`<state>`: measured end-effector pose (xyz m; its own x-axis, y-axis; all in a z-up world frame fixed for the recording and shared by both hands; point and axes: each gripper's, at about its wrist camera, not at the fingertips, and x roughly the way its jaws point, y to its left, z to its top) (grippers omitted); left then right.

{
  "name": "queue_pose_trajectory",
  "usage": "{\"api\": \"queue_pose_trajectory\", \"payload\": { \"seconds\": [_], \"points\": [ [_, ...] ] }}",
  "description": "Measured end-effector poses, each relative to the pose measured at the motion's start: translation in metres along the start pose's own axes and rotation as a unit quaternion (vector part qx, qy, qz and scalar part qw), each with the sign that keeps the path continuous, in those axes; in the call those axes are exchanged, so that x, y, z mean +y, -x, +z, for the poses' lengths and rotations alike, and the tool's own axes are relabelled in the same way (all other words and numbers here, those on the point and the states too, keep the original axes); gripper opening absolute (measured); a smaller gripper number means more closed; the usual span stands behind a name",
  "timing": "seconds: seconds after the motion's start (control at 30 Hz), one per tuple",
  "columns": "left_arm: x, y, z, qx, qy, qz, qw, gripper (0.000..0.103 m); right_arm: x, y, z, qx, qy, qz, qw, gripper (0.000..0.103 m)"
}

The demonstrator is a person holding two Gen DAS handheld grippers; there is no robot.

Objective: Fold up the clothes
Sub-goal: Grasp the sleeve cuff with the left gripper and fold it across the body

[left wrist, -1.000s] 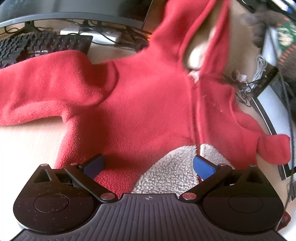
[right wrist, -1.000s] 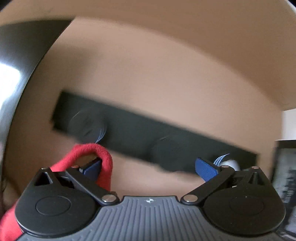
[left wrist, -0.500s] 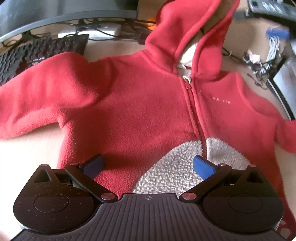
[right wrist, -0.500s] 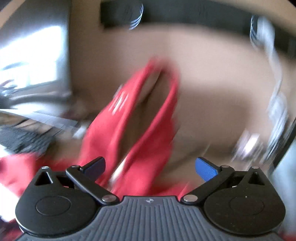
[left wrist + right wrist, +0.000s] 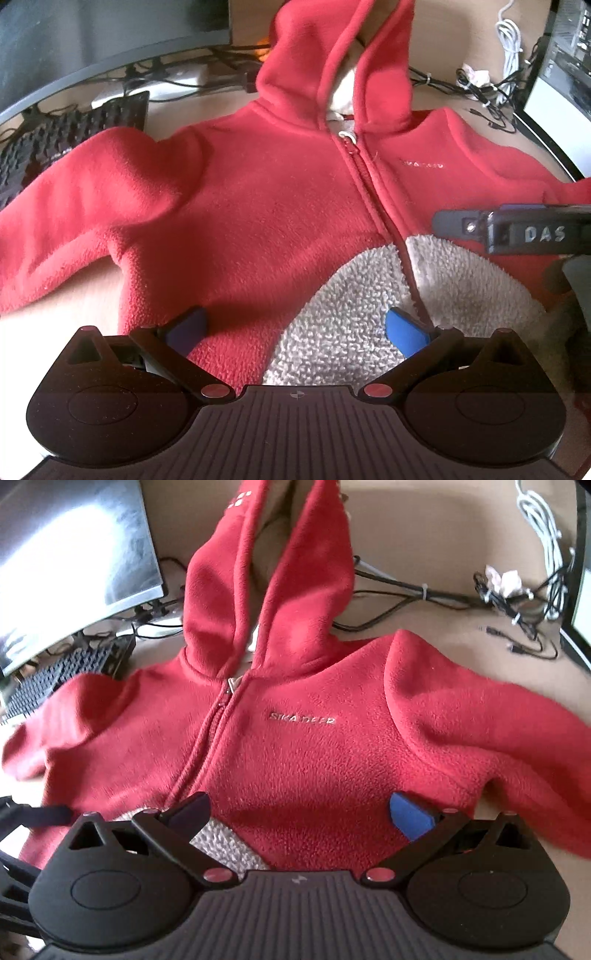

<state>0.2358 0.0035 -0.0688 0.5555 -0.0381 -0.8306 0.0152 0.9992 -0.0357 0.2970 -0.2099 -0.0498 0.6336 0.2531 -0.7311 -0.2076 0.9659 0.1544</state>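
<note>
Spread flat on counter (image 5: 461, 627), front up, red zip hoodie (image 5: 314, 746), keyboard (image 5: 70, 144) and cables (image 5: 517, 590) behind; left tongs (image 5: 295, 328) and right tongs (image 5: 299, 812) both wide open, holding nothing.

the red hoodie (image 5: 314, 746) carries small pale lettering on its chest beside the zip, reading "sika deer" in the right wrist view; in the left wrist view it is too blurred to read. the right gripper (image 5: 517, 232), seen from the side, bears "das".
</note>
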Motion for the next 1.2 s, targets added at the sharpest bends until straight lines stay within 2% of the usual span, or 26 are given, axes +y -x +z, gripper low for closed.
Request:
{"api": "queue_pose_trajectory", "payload": {
  "seconds": [0.07, 0.17, 0.23, 0.3, 0.37, 0.43, 0.5, 0.73, 0.83, 0.93, 0.97, 1.0, 1.03, 1.07, 1.1, 1.2],
  "points": [
    [0.004, 0.004, -0.001, -0.001, 0.007, -0.011, 0.9999, 0.103, 0.007, 0.001, -0.006, -0.010, 0.024, -0.015, 1.000, 0.103],
    [0.038, 0.027, -0.005, -0.026, 0.096, -0.069, 0.9926, 0.103, 0.005, 0.004, -0.006, -0.019, 0.023, -0.014, 0.999, 0.103],
    [0.067, 0.051, -0.014, -0.075, 0.148, -0.055, 0.9847, 0.103, 0.004, 0.002, -0.005, -0.023, 0.019, -0.012, 0.999, 0.103],
    [0.097, 0.066, -0.023, -0.101, 0.193, -0.013, 0.9760, 0.103, 0.006, 0.001, -0.005, -0.023, 0.023, -0.018, 0.999, 0.103],
    [0.131, 0.070, -0.030, -0.095, 0.262, -0.022, 0.9600, 0.103, 0.009, 0.000, -0.005, -0.021, 0.029, -0.025, 0.999, 0.103],
    [0.161, 0.068, -0.038, -0.088, 0.334, -0.051, 0.9369, 0.103, 0.011, -0.001, -0.005, -0.019, 0.035, -0.032, 0.999, 0.103],
    [0.179, 0.063, -0.040, -0.090, 0.376, -0.058, 0.9203, 0.103, 0.011, -0.002, -0.006, -0.020, 0.035, -0.032, 0.999, 0.103],
    [0.206, 0.028, -0.027, -0.090, 0.441, -0.074, 0.8901, 0.103, 0.013, -0.004, -0.006, -0.018, 0.040, -0.037, 0.998, 0.103],
    [0.202, 0.020, -0.022, -0.097, 0.442, -0.064, 0.8896, 0.103, 0.014, -0.004, -0.007, -0.019, 0.040, -0.038, 0.998, 0.103],
    [0.196, 0.017, -0.016, -0.116, 0.429, -0.027, 0.8954, 0.102, 0.013, -0.004, -0.007, -0.020, 0.039, -0.036, 0.998, 0.103],
    [0.191, 0.017, -0.014, -0.122, 0.417, -0.007, 0.9008, 0.097, 0.013, -0.004, -0.007, -0.020, 0.038, -0.036, 0.998, 0.103],
    [0.187, 0.018, -0.011, -0.129, 0.404, 0.013, 0.9056, 0.080, 0.013, -0.004, -0.007, -0.020, 0.038, -0.035, 0.998, 0.103],
    [0.181, 0.018, -0.008, -0.132, 0.386, 0.035, 0.9125, 0.071, 0.013, -0.004, -0.007, -0.021, 0.038, -0.034, 0.998, 0.103],
    [0.179, 0.016, -0.006, -0.130, 0.377, 0.041, 0.9159, 0.067, 0.012, -0.004, -0.007, -0.021, 0.038, -0.034, 0.998, 0.103],
    [0.176, 0.014, -0.004, -0.128, 0.369, 0.047, 0.9192, 0.067, 0.012, -0.004, -0.007, -0.021, 0.038, -0.033, 0.999, 0.103],
    [0.180, 0.012, -0.005, -0.129, 0.380, 0.045, 0.9149, 0.065, 0.012, -0.004, -0.007, -0.021, 0.038, -0.033, 0.999, 0.103]
  ]
}}
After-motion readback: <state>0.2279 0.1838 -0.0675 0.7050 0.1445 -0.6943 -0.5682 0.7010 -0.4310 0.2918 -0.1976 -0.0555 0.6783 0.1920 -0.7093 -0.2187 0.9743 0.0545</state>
